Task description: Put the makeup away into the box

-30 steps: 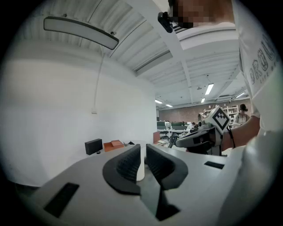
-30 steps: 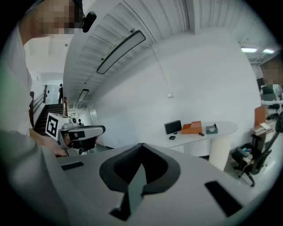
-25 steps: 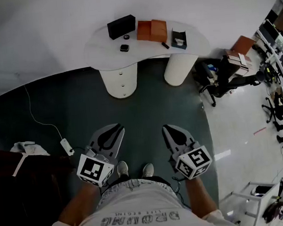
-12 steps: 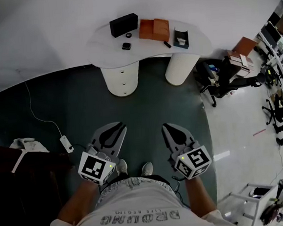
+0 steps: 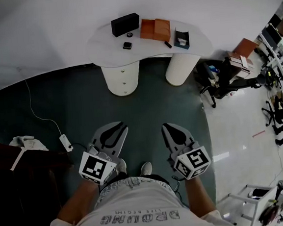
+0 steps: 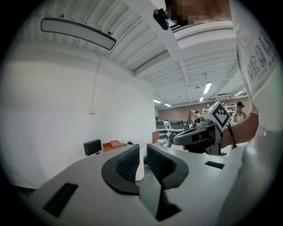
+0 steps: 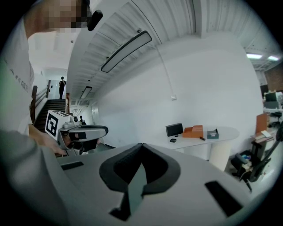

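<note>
We stand well back from the white table [image 5: 151, 52], both tools held out level toward it and both far short of its near edge. The left gripper [image 5: 115, 128] has its jaws only a sliver apart, and through that narrow slot we see one of the table's white legs and nothing held. The right gripper [image 5: 169, 128] has its jaw tips pressed together and holds nothing. Everything for the job sits on the table top. The orange box [image 5: 154, 29] lies open at the table's middle, against its far edge. A black box [image 5: 125, 24] stands at the table's far left. Between it and the table's near edge lie a small round piece [image 5: 129, 35] and, closer to that near edge, a small dark case [image 5: 127, 45]. A dark stick [image 5: 167, 45] lies right of the table's middle, and a blue-grey box [image 5: 180, 37] sits toward the table's right end. These pieces are too small for us to tell what kind of makeup each is. Off the table's right end is an office chair [image 5: 218, 86], and on the floor to the table's left a white cable [image 5: 38, 114] trails toward us.
</note>
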`<act>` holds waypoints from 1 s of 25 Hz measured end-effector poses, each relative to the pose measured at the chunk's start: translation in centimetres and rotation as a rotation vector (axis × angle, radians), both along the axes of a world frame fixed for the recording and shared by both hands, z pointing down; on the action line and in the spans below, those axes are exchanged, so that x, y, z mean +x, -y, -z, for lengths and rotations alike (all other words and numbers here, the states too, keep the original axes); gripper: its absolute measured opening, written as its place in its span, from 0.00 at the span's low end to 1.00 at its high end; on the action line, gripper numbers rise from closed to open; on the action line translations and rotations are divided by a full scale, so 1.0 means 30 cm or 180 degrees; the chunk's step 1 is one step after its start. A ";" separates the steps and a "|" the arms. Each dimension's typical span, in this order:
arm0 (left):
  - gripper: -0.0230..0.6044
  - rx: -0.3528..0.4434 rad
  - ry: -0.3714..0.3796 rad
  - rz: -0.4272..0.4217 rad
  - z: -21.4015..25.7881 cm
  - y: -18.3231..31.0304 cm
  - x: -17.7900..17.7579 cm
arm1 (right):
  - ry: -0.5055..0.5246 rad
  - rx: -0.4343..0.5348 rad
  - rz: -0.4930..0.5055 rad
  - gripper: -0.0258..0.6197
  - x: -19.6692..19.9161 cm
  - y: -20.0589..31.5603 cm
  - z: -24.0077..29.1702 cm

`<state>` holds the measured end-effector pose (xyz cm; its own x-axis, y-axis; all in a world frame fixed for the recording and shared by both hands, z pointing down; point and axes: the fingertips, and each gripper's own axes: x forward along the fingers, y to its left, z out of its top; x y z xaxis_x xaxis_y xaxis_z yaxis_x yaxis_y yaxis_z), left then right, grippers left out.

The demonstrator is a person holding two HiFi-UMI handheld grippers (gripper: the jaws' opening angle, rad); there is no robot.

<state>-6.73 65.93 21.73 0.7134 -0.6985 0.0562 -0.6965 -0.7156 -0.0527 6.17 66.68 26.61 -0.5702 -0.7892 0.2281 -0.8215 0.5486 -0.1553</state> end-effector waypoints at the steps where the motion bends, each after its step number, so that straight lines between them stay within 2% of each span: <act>1: 0.15 -0.0004 -0.0006 0.0008 0.002 -0.003 -0.001 | -0.0004 -0.0001 -0.0004 0.05 0.000 -0.003 -0.001; 3: 0.18 -0.0015 -0.0013 0.0023 0.004 -0.004 -0.002 | -0.0011 -0.0008 -0.0008 0.06 0.000 -0.005 -0.003; 10: 0.21 -0.0018 -0.0015 0.0048 0.003 -0.016 0.011 | 0.0029 0.0003 -0.0005 0.09 0.012 -0.020 0.001; 19: 0.30 -0.0038 -0.0012 0.0095 -0.001 -0.026 -0.003 | 0.0091 0.0043 0.0005 0.23 0.008 -0.032 0.011; 25: 0.34 -0.0062 -0.0003 0.0161 -0.005 -0.026 -0.015 | 0.0109 0.0039 -0.0008 0.28 0.015 -0.035 0.011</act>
<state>-7.16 66.71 21.87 0.6773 -0.7324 0.0694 -0.7318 -0.6804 -0.0385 6.61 67.71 26.27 -0.5756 -0.7932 0.1989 -0.8172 0.5487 -0.1767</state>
